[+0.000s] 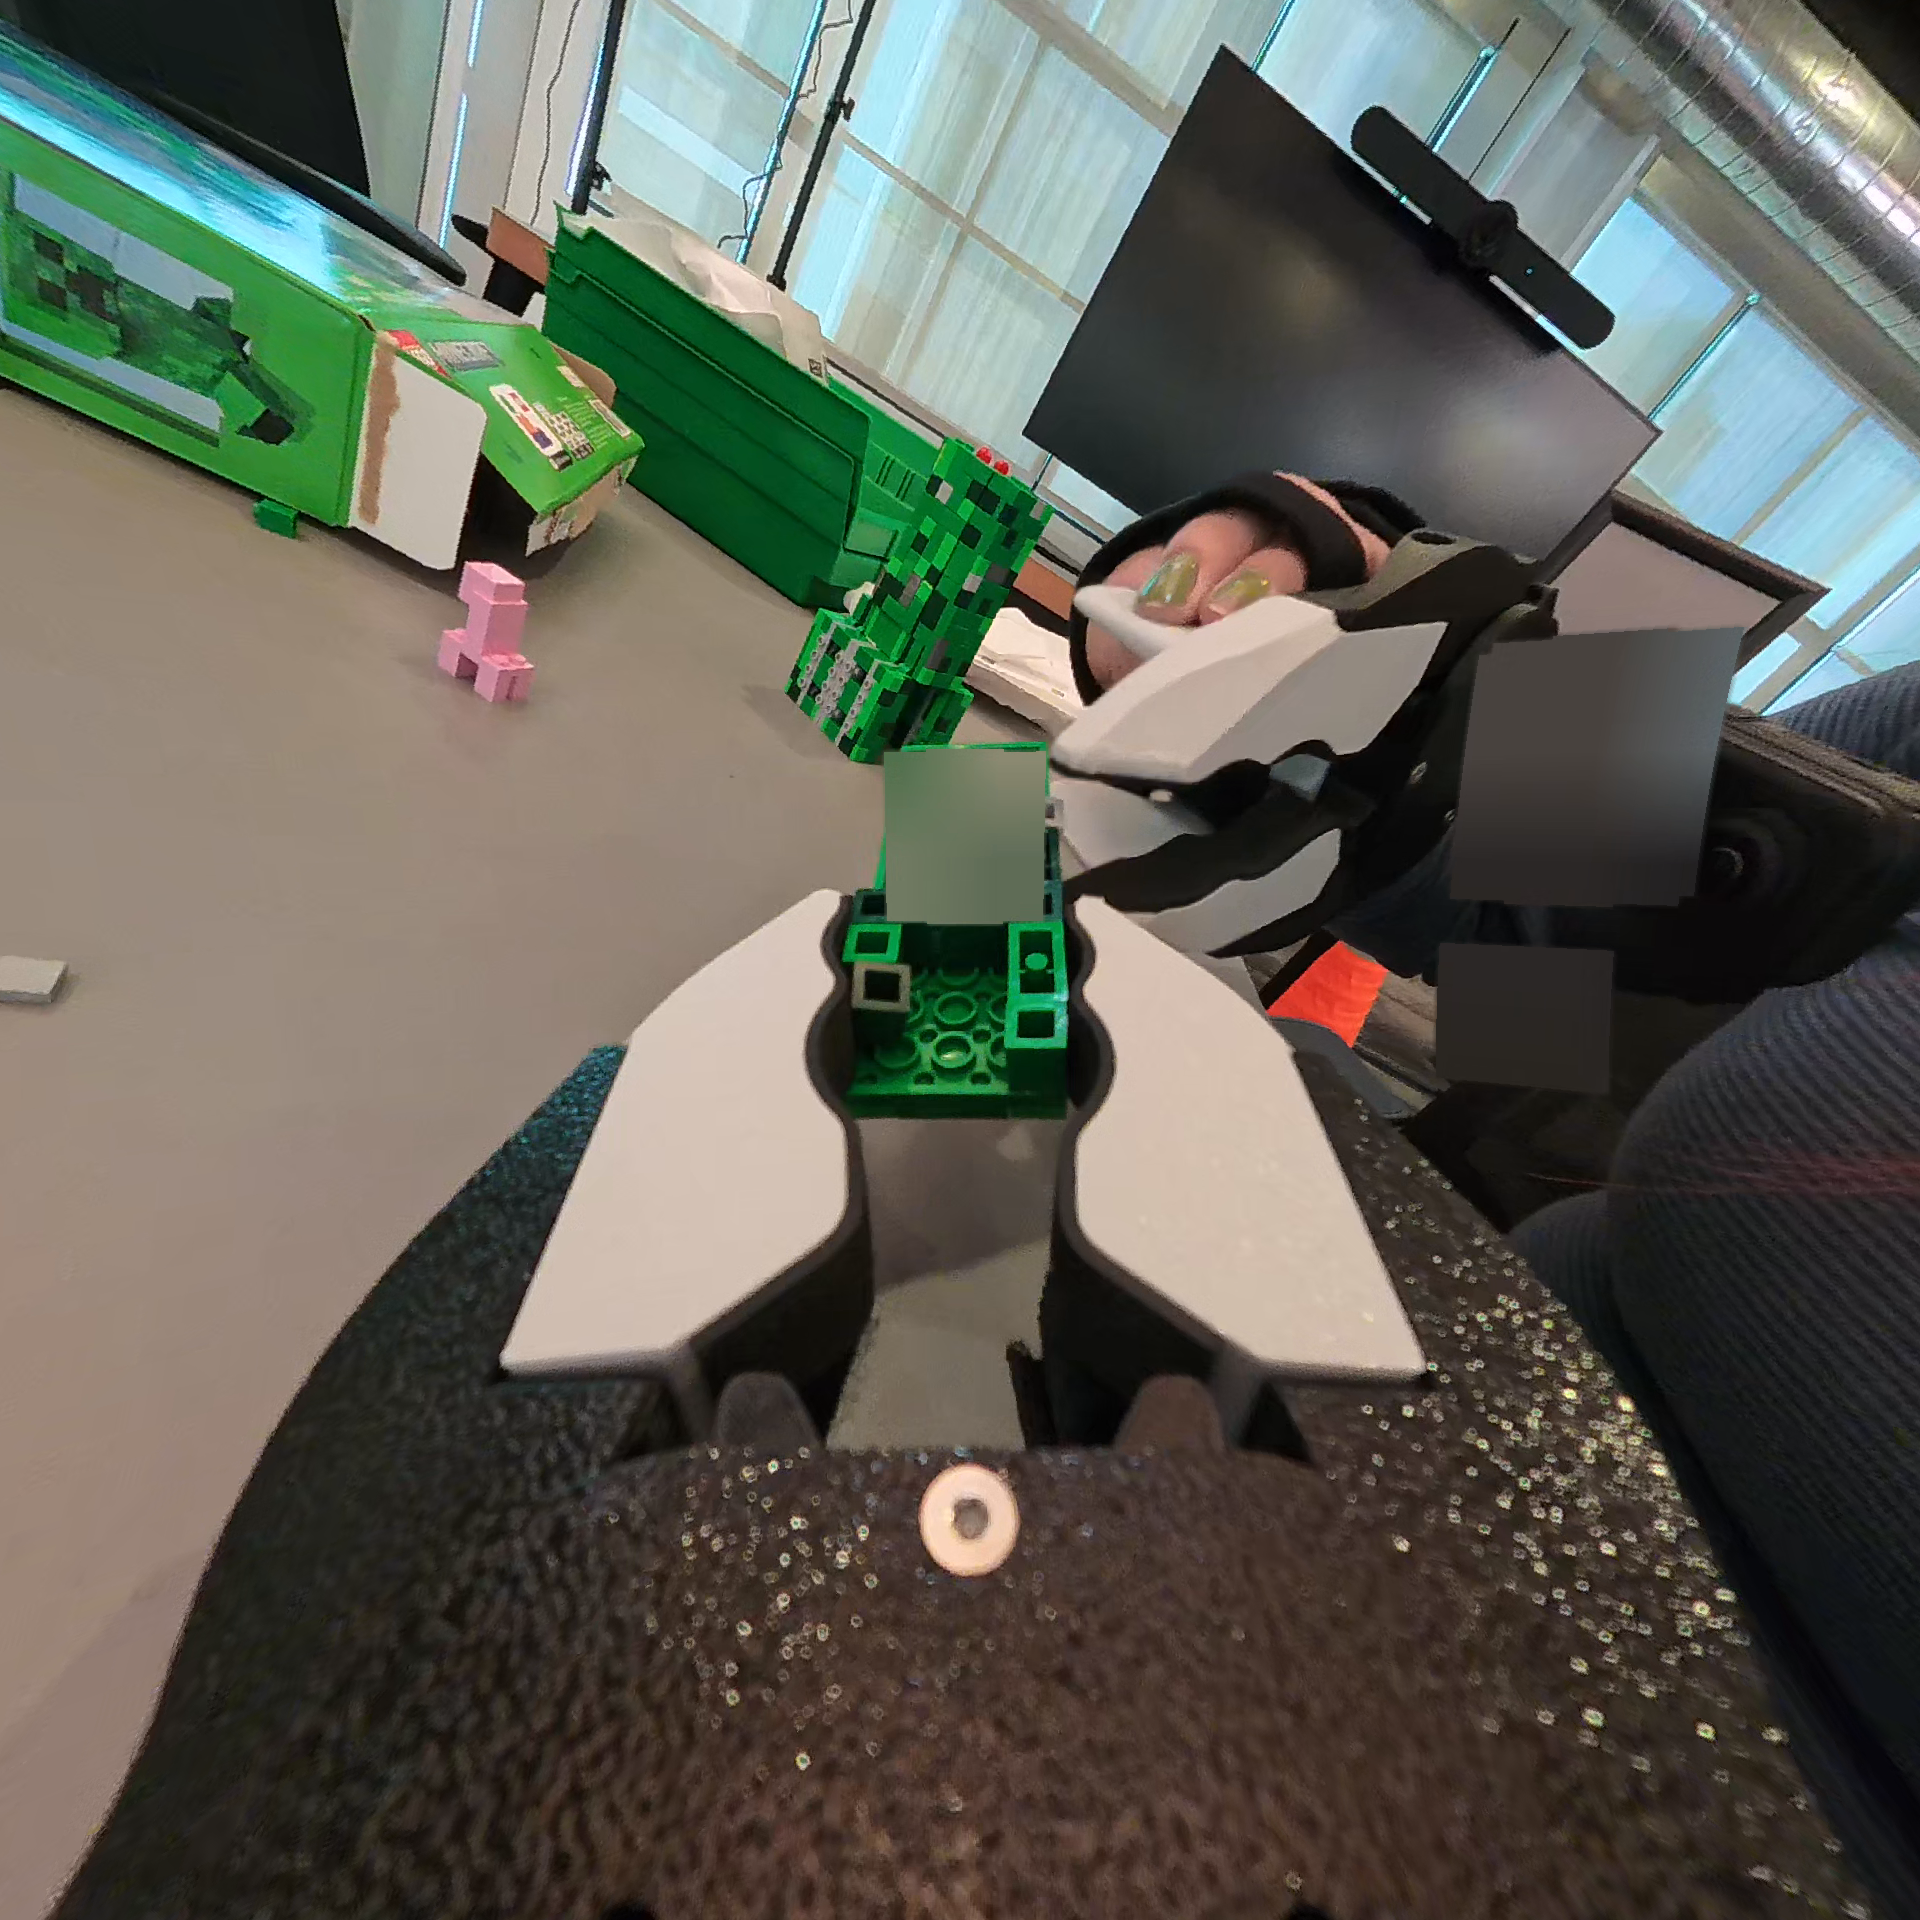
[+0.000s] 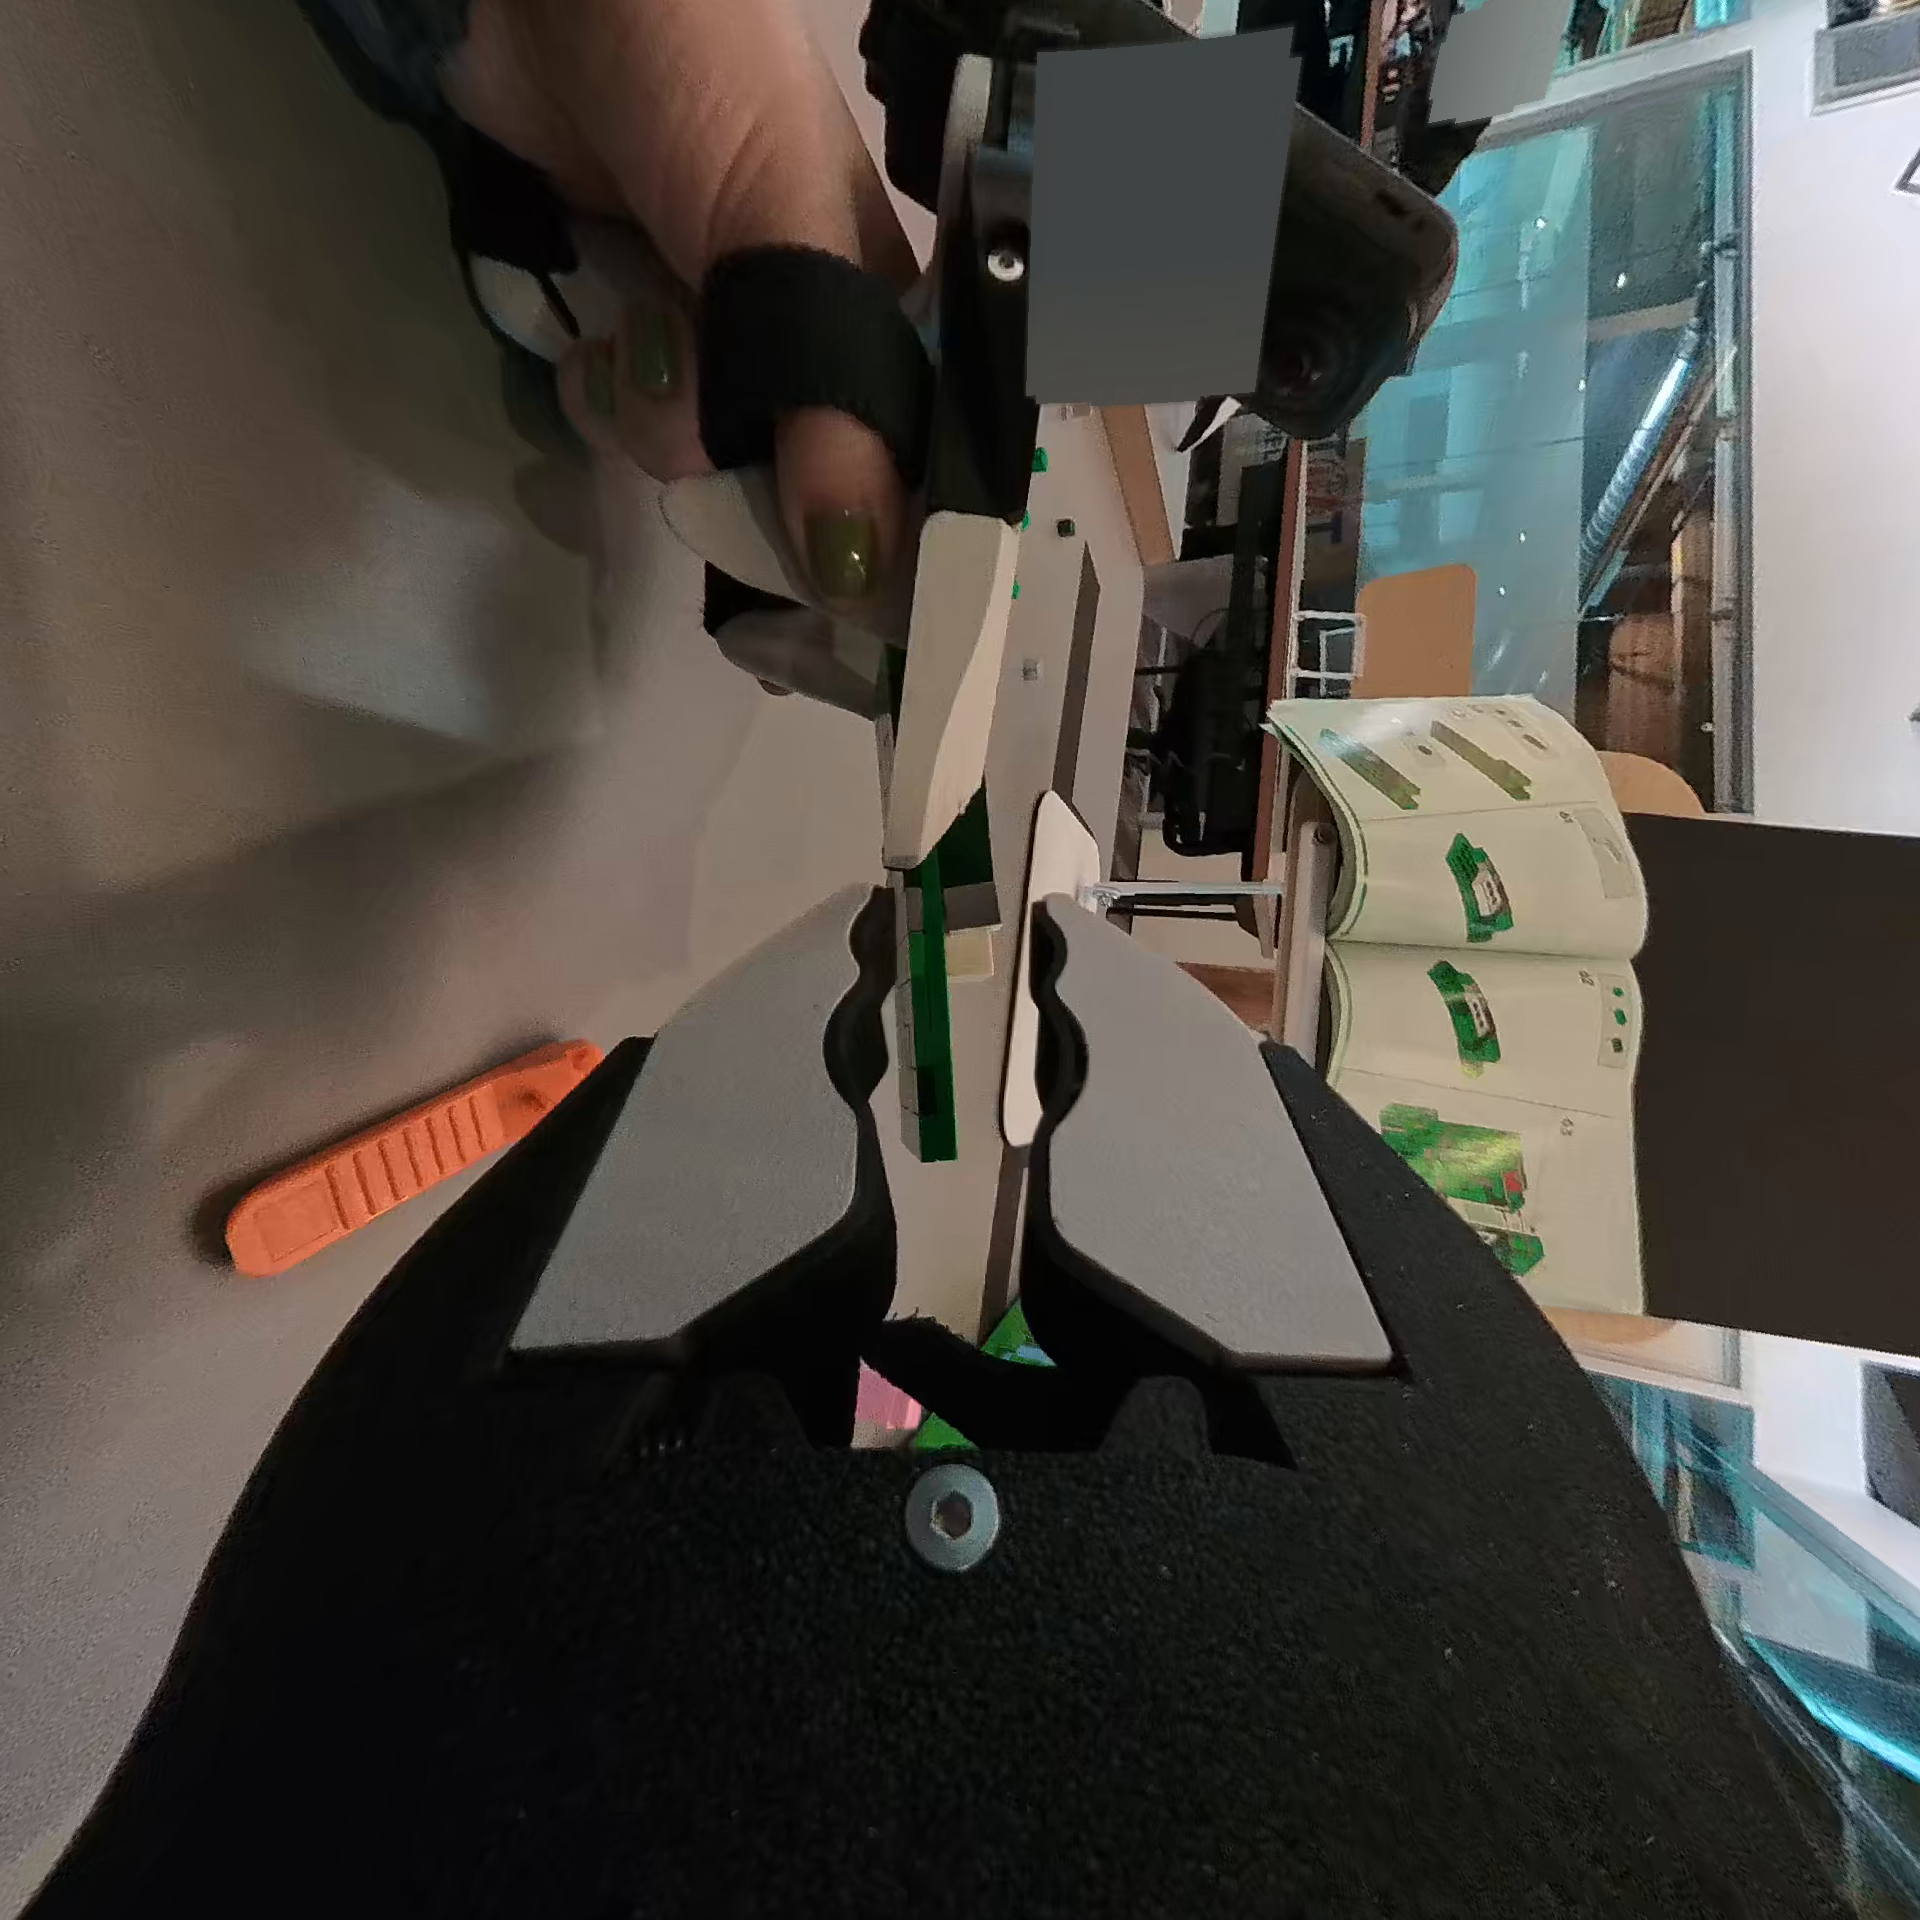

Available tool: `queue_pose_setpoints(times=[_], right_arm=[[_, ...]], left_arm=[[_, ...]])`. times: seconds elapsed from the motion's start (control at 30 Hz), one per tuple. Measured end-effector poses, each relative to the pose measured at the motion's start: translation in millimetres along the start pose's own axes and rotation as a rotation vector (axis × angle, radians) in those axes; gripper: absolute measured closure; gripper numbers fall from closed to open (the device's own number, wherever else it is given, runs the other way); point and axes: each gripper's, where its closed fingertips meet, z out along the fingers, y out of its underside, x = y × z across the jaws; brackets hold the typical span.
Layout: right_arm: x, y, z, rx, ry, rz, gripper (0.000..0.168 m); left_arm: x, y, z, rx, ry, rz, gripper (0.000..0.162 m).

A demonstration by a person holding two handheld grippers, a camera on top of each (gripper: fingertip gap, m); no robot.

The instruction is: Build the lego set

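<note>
My left gripper [image 1: 956,997] is shut on a small green lego assembly [image 1: 951,1049], a studded plate with square frame bricks on it, held above the grey table [image 1: 312,935]. My right gripper [image 1: 1070,826] comes in from the right, its two fingers parted around the assembly's right edge. In the right wrist view the assembly [image 2: 930,1039] shows edge-on between the right gripper's [image 2: 956,997] fingers, with the left gripper's white fingers [image 2: 945,727] beside it. I cannot tell whether the right fingers press on it.
A green creeper figure [image 1: 914,613], a pink pig [image 1: 488,634], the green set box [image 1: 208,343] and green bins [image 1: 727,416] stand farther back. A grey plate [image 1: 31,977] lies left. An orange brick separator [image 2: 405,1153] and an open instruction booklet [image 2: 1475,987] lie nearby.
</note>
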Motion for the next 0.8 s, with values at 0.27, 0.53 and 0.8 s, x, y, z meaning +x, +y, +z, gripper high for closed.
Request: queue_pose_setpoints(times=[0.27,0.53,0.8], right_arm=[[-3.2,2.1,1.7,-0.025,-0.025,-0.036,0.151],[-4.1,1.5,-0.3,-0.081,-0.127,0.017,0.151],[-2.4,2.6,0.5,-0.101,-0.056,0.064,0.152]], left_arm=[[1.5,1.0,0.6,-0.007,0.017,-0.01,0.126],[4.5,1.5,0.9,-0.008,0.018,0.016,0.126],[4.1,-0.7,-0.5,0.011,0.022,0.001,0.126]])
